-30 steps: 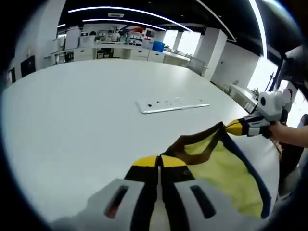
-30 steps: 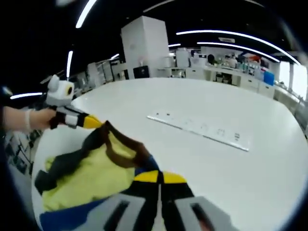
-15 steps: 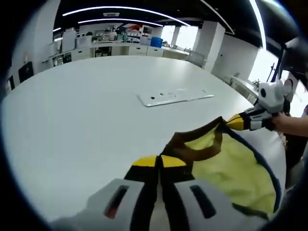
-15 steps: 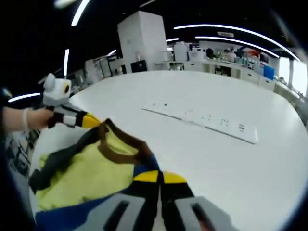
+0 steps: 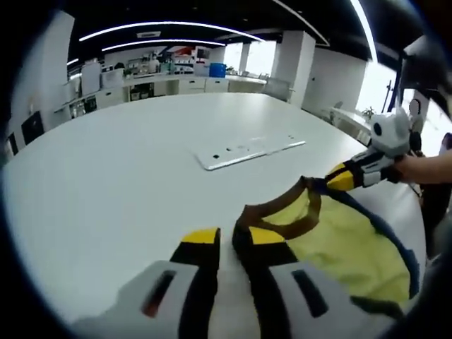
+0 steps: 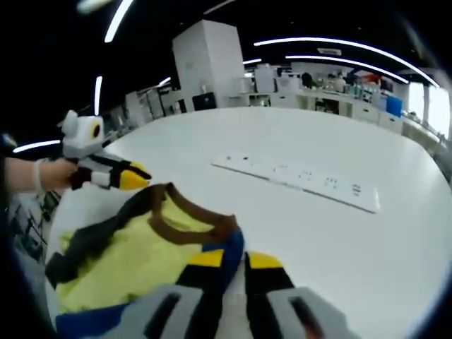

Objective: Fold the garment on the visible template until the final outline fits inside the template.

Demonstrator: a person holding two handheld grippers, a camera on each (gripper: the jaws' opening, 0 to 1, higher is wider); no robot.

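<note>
In my left gripper view the left gripper [image 5: 226, 239] sits at the bottom w/ its 2 yellow-tipped jaws apart, a clear gap between them and nothing in the gap. The garment [image 5: 339, 244], yellow w/ a brown collar band and dark blue edging, lies on the white table [image 5: 106, 176] just right of my right-hand jaw; the collar's near corner touches or nearly touches that jaw's tip, can't tell which. The collar opening faces up, yellow body spreads away to the right. Further right the other gripper [image 5: 337, 180] comes in, held by a hand [image 5: 431, 168]; its yellow tip is at the collar's far corner, but I can't tell from here if it's pinching cloth. Beyond the garment, well apart, a flat white strip [image 5: 251, 152] w/ small dark marks lies on the table. In my right gripper view the right gripper [image 6: 234, 260] also has its 2 jaws apart; the garment's [image 6: 141, 251] blue edge and brown collar corner lie against the left-hand jaw and reach into the gap near the tips, not clamped. The yellow body runs off to the left, w/ dark folds along the near-left side. Past it, the left gripper [image 6: 134, 176] shows w/ a hand [image 6: 53, 175] behind, its tip just beside the collar's far end, apart from it as far as I can see. The white strip [image 6: 296, 180] lies farther out on the table [image 6: 367, 247]. Office benches [image 6: 332, 106] far back.
</note>
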